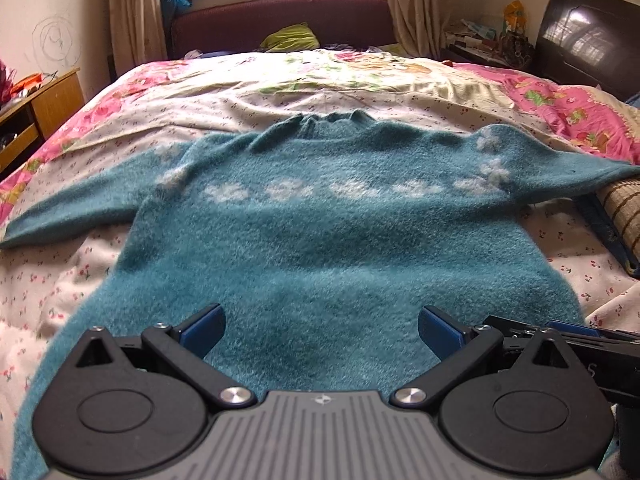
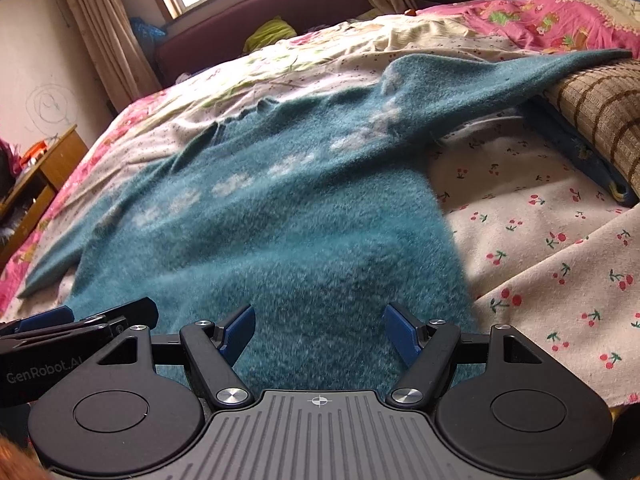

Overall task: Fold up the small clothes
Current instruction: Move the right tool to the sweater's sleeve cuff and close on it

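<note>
So nothing is folded yet: the sweater [image 1: 320,240] lies flat on the bed [image 1: 560,232], sleeves out toward nine and three o'clock, while the left gripper [image 1: 322,330] and right gripper [image 2: 319,330] hover wide open and empty over its hem.

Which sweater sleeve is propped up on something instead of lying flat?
The right sleeve: its end rests on the striped woven cushion, while the left sleeve lies flat on the bedsheet.
</note>
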